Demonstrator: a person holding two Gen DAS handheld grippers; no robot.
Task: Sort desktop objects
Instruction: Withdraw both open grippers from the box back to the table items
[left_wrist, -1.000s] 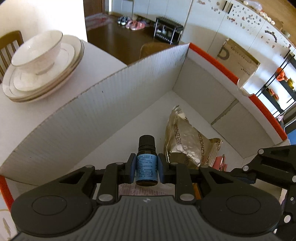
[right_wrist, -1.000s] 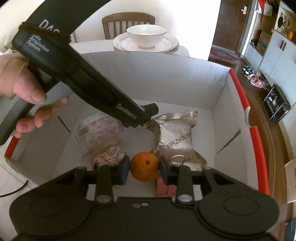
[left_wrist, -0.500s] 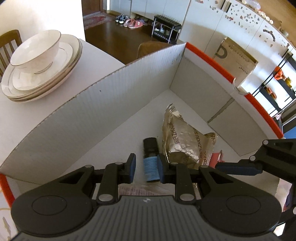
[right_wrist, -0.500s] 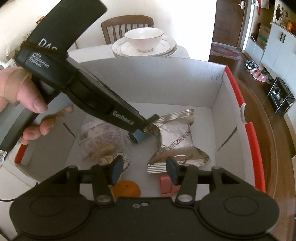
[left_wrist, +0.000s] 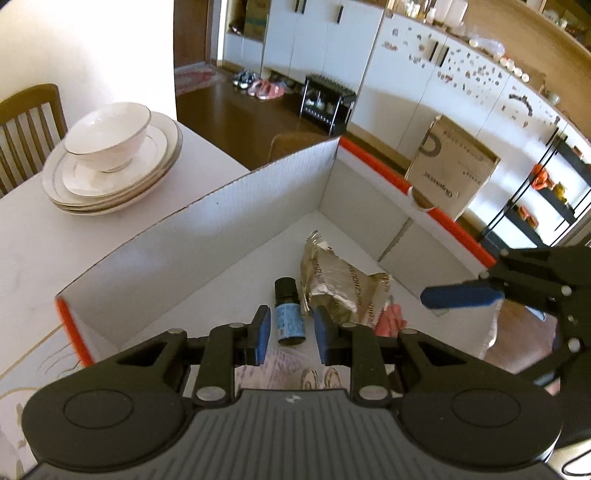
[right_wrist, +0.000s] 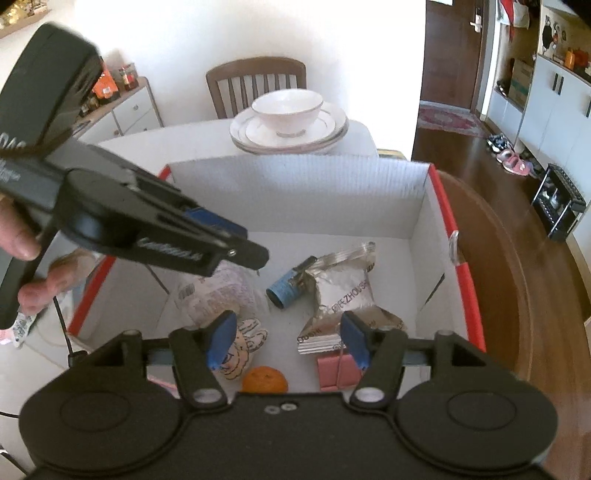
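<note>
A white cardboard box (left_wrist: 221, 229) with a red rim holds the sorted items. On its floor a small dark bottle (left_wrist: 288, 314) with a blue label lies on its side, against a silver snack packet (left_wrist: 340, 284). My left gripper (left_wrist: 291, 332) hovers above the bottle, its jaws opening and the pads touching nothing. In the right wrist view an orange (right_wrist: 265, 380) rests on the box floor below my right gripper (right_wrist: 288, 339), whose jaws are opening wide with nothing held. The bottle (right_wrist: 286, 290) and packet (right_wrist: 343, 291) lie beyond it.
A printed plastic bag (right_wrist: 218, 291), a cartoon-printed item (right_wrist: 245, 339) and a pink item (right_wrist: 338, 371) also lie in the box. Stacked plates with a bowl (left_wrist: 110, 158) stand on the white table behind it. A person's hand (right_wrist: 22, 236) holds the left gripper's handle.
The left gripper let go of the bottle, which now lies on the box floor, and rose. The right gripper released the orange, spread its jaws and lifted.
</note>
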